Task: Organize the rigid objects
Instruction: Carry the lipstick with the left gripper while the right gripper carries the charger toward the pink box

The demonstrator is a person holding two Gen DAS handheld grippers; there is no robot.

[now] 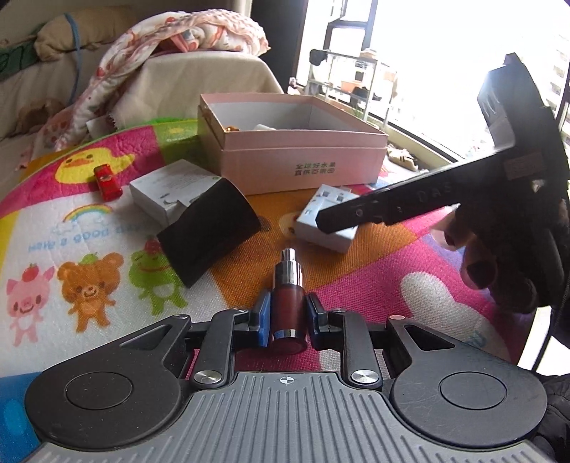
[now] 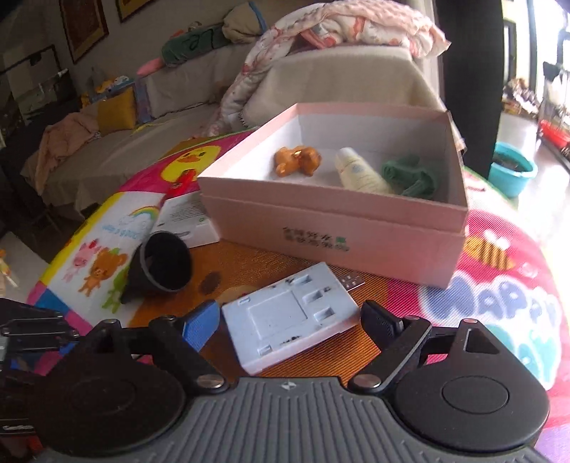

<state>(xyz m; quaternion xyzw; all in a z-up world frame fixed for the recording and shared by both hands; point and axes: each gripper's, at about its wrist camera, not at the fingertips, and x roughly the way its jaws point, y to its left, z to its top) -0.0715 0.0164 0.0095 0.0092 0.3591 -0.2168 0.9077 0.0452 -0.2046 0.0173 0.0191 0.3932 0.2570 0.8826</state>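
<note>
My left gripper (image 1: 286, 315) is shut on a small dark red bottle (image 1: 288, 302) with a silver pump top, held just above the play mat. My right gripper (image 2: 290, 320) is open, its fingers on either side of a pale blue-white flat power adapter (image 2: 290, 317) that lies on the mat; it also shows in the left wrist view (image 1: 326, 220). An open pink box (image 2: 335, 213) stands behind it and holds an orange toy (image 2: 297, 160), a cream tube (image 2: 359, 172) and a green cloth (image 2: 411, 174).
On the colourful mat (image 1: 89, 249) lie a black cup on its side (image 2: 160, 263), a white carton (image 1: 165, 187) and a red toy car (image 1: 107, 181). A sofa with a blanket (image 2: 320, 32) is behind. A teal basin (image 2: 513, 171) stands far right.
</note>
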